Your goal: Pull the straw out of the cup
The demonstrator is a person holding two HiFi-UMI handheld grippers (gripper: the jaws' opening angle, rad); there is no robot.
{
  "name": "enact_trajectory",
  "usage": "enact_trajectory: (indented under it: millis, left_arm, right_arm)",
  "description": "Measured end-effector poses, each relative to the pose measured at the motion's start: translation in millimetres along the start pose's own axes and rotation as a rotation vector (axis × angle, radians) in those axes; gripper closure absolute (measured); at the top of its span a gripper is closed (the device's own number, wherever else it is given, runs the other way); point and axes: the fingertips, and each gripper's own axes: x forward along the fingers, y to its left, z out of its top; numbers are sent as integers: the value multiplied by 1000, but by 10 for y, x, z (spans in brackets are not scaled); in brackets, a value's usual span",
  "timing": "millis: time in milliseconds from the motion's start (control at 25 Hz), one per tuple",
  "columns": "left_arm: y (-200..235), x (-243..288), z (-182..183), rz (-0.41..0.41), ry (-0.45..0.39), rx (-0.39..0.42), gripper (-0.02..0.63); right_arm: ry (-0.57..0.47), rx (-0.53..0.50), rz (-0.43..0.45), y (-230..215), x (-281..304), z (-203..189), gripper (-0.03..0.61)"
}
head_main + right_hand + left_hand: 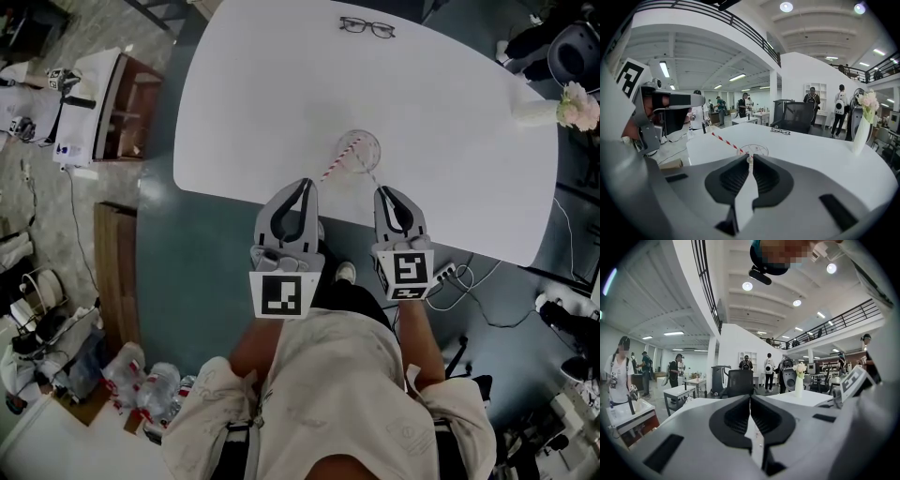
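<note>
The straw, striped red and white, stands in the clear cup and leans out over the rim toward the left gripper's side, its upper end free in the air. The white table bears it all, and the cup stands close to the table's near edge, in front of the person. The left gripper hangs just short of the straw's upper end without touching it. Its claw is clenched tip to tip with nothing in it. The right gripper reaches to the cup's near side, its claw pinched almost together on what looks like the cup's near rim. A vase of flowers stands at the table's right edge, well apart from the cup. A pair of glasses lies by the far edge.
</note>
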Motion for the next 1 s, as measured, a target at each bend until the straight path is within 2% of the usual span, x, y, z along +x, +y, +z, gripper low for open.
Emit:
enact_trajectory:
  millis: [400, 1000]
  left_arm:
    - [-387, -465, 312, 26, -70, 53, 609]
    - [-1212, -1458, 692, 67, -179, 112, 609]
  right_arm:
    - [-89, -22, 4, -1, -581, 106, 555]
    - [-258, -57, -36, -80, -1935, 226, 555]
